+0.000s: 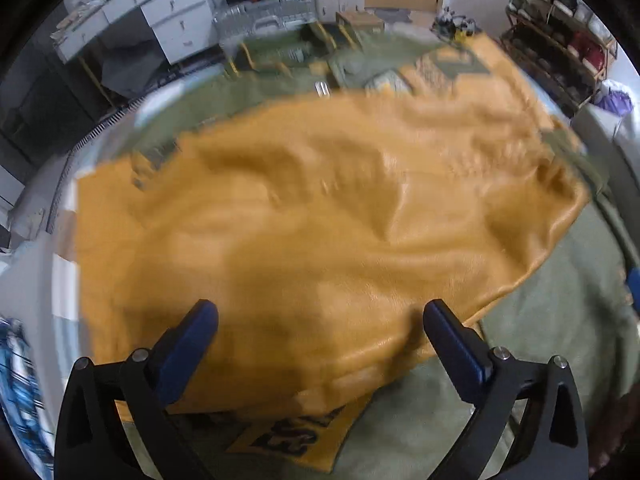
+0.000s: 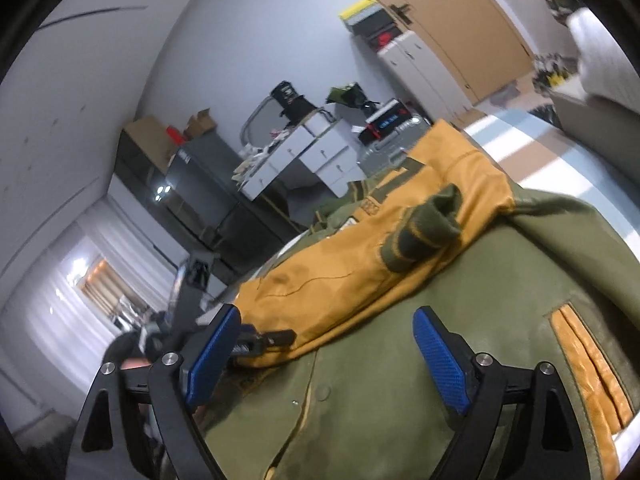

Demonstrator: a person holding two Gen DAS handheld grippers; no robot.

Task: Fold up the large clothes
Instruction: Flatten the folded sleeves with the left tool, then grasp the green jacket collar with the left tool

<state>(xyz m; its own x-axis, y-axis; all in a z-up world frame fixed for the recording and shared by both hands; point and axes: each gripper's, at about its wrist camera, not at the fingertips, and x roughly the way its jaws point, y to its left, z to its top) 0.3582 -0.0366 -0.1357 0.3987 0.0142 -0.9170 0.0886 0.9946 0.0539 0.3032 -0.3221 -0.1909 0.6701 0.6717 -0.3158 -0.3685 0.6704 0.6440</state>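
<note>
Blue pads of the left claw (image 1: pixel 320 328) stand wide apart with nothing between them, poised just above the yellow leather sleeve (image 1: pixel 320 208) of the jacket (image 2: pixel 400 360). That sleeve runs crosswise ahead of the claw, from lower left to upper right, over the green body. In the right wrist view the right claw (image 2: pixel 324 332) is also spread and empty, with the green front panel directly under it and the sleeve's ribbed cuff (image 2: pixel 424 228) farther ahead. My judgement: the left claw sits nearer the sleeve. Motion blur smears the left view; the jacket's far edges and whatever carries it cannot be made out.
</note>
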